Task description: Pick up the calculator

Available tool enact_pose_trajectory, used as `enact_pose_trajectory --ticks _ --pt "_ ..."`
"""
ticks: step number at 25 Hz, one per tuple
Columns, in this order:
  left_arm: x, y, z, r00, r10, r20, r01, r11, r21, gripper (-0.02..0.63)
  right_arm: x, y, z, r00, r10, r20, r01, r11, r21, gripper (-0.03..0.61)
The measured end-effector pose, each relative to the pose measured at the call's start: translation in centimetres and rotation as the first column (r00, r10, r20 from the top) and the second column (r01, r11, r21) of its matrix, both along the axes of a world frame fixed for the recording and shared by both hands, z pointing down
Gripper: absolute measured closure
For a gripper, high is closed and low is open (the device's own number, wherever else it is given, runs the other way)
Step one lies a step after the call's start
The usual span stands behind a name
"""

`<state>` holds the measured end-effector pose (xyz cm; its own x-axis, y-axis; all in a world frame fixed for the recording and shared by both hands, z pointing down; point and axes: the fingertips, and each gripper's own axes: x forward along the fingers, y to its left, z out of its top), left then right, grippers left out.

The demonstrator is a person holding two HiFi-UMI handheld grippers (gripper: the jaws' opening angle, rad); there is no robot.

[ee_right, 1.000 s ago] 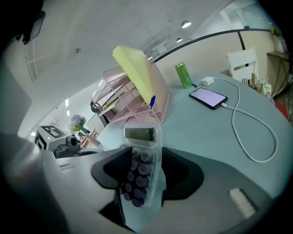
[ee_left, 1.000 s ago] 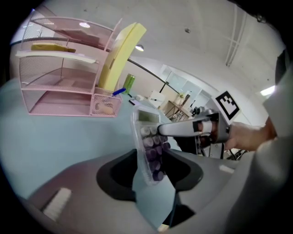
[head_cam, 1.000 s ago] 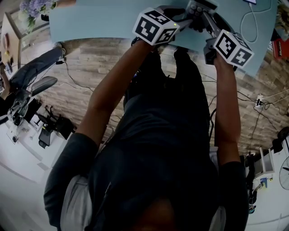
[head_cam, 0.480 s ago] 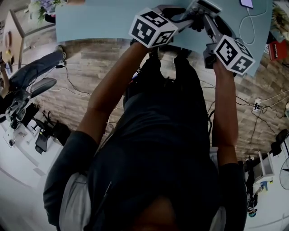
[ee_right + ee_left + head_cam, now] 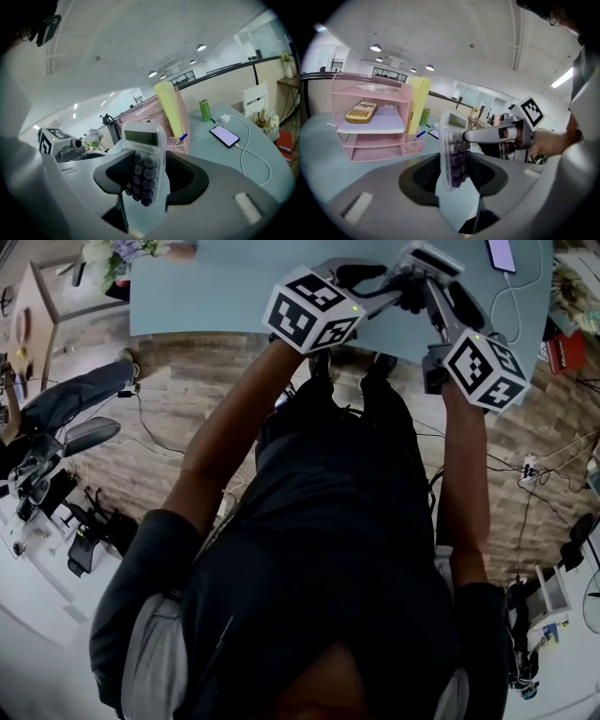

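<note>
Pale blue table (image 5: pixel 216 296) holds a pink shelf rack (image 5: pixel 375 124) at far left, with what looks like a yellow keypad (image 5: pixel 361 111) on its middle shelf. A phone (image 5: pixel 224 136) lies to the right. The left gripper (image 5: pixel 454 176) and right gripper (image 5: pixel 149 183) both clamp the clear calculator (image 5: pixel 143 159) above the near edge, much as a second ago.

Both gripper views are bright. Ceiling lamps (image 5: pixel 376 48) sit above and left of the calculator (image 5: pixel 452 150), and a strip light (image 5: pixel 562 77) glares to its upper right. I note heavy fisheye bending and black corners. The grey housing round my jaws, nearer than the calculator, reads soft.

The head view is dim. The bench (image 5: pixel 216 292) beyond the calculator is evenly lit, and everything nearer me falls almost black.
</note>
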<state>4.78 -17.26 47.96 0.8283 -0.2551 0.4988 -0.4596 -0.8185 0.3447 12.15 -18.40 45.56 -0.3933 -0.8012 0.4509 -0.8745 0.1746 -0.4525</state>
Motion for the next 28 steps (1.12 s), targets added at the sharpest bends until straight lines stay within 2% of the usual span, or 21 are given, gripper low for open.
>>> enact_pose_trajectory --ticks 13,24,28 --pt "-3.4 -0.3 -7.3 0.997 0.041 -0.059 -0.033 0.991 0.133 0.397 -3.4 0.0 -7.8 0.999 -0.005 -0.04 0.01 0.991 0.132 0.382" --pt "-6.7 0.0 -13.6 0.991 0.061 -0.116 -0.027 0.963 0.27 0.397 -6.7 0.4 -14.5 0.996 -0.012 -0.09 0.034 0.968 0.249 0.383" --pt "-7.5 0.4 -14.8 0.986 0.067 -0.149 -0.021 0.957 0.29 0.397 -7.6 0.7 -16.1 0.993 -0.014 -0.119 0.047 0.959 0.279 0.383"
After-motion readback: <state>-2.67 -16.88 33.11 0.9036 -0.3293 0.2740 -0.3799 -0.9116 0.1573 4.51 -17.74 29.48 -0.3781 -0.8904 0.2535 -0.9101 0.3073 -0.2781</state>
